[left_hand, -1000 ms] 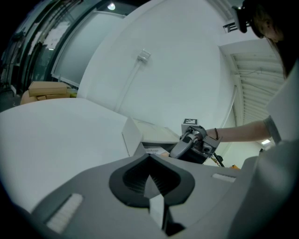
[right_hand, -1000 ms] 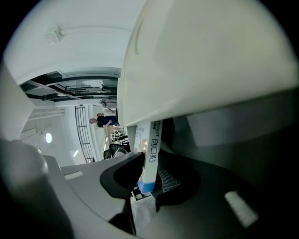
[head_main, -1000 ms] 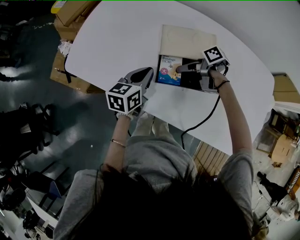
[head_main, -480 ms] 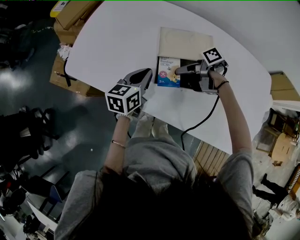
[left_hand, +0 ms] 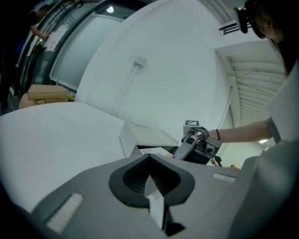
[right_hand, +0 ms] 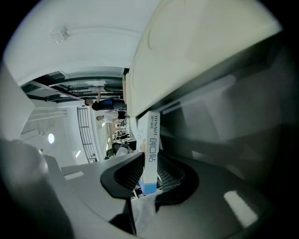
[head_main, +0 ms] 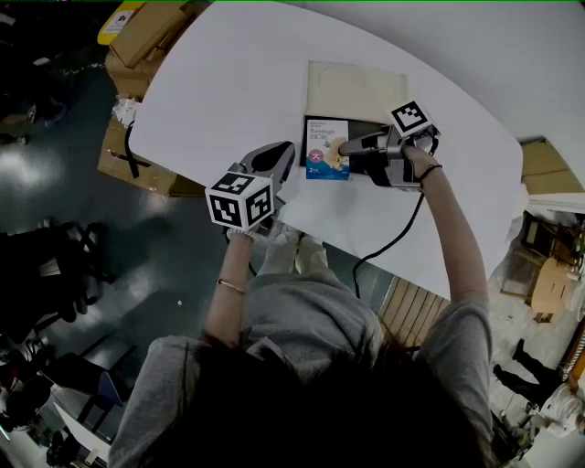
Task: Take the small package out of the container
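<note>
The small package (head_main: 325,148), a white and blue bandage box, is up at the left end of the black container (head_main: 370,124) and reaches over its near left rim. My right gripper (head_main: 342,146) is shut on it from the right. In the right gripper view the package (right_hand: 151,148) stands on edge between the ribbed pads (right_hand: 128,173), with the container's dark wall (right_hand: 224,109) behind. My left gripper (head_main: 284,152) hovers over the table's near edge, left of the container, shut and empty. Its own view shows the package (left_hand: 154,150) and the right gripper (left_hand: 180,151) ahead.
The container's beige lid (head_main: 355,90) lies open behind it on the white table (head_main: 228,82). A black cable (head_main: 395,238) runs off the near table edge. Cardboard boxes (head_main: 142,27) stand on the floor to the left.
The right gripper has drawn the package left and toward the container's near left rim. The package has turned from lying wide to standing narrower. The left gripper has hardly moved.
</note>
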Demonstrator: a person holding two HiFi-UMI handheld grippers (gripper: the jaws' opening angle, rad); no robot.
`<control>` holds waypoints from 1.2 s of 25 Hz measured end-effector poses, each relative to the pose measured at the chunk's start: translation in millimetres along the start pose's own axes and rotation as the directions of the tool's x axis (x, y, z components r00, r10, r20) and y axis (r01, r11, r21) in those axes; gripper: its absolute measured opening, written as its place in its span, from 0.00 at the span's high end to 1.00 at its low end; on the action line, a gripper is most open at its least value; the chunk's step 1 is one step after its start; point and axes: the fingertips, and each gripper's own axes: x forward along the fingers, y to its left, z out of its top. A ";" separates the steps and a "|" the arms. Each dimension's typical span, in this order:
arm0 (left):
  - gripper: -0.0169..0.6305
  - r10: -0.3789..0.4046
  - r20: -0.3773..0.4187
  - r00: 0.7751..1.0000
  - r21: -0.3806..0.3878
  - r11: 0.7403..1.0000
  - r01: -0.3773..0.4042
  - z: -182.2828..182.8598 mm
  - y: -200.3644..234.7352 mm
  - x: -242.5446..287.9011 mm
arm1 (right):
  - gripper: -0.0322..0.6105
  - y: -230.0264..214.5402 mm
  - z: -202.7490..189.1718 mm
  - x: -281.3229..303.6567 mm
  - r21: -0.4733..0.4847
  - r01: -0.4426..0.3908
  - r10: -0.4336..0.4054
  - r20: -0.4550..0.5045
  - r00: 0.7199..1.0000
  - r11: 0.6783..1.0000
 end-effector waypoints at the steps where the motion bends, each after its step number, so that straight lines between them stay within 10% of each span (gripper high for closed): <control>1: 1.00 -0.002 0.000 1.000 0.001 1.000 0.002 0.3 -0.2 -0.2 | 0.78 0.8 -0.5 0.1 -0.003 0.000 0.000 0.000 1.000 1.000; 17: 1.00 -0.059 0.044 0.997 0.078 0.995 0.056 20.9 -27.8 -32.2 | 0.79 41.3 -30.5 -28.4 -0.195 -0.027 0.067 0.201 0.977 0.980; 30: 1.00 -0.126 0.117 0.985 0.182 0.978 0.104 58.1 -62.7 -59.7 | 0.79 84.2 -58.8 -82.2 -0.406 0.028 0.187 0.480 0.857 0.914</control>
